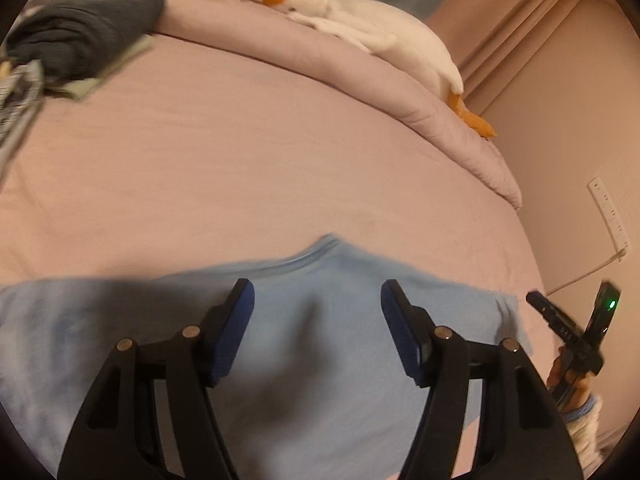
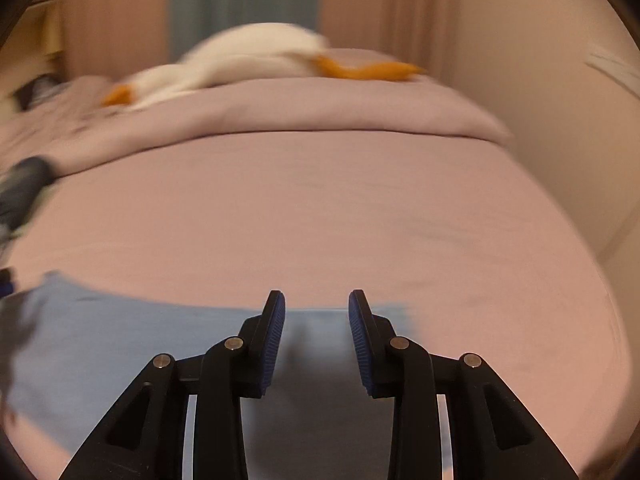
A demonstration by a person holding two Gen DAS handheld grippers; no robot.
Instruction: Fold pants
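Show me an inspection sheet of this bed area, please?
Surface: pink bed sheet, mostly bare.
Job's things: light blue pants lying flat near the front edge.
Clutter: white plush goose on the folded duvet; dark clothing pile at far left.
Grippers: left tool and right tool both open above the pants, holding nothing.
Cables: white cord by a wall socket.
Surroundings: curtains, beige wall.

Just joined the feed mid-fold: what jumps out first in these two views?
The light blue pants lie spread on the pink bed, right under both grippers, left gripper and right gripper, each open with nothing between its pads. At the far end a white plush goose with orange beak and feet lies on the folded duvet. A dark clothes pile sits far left.
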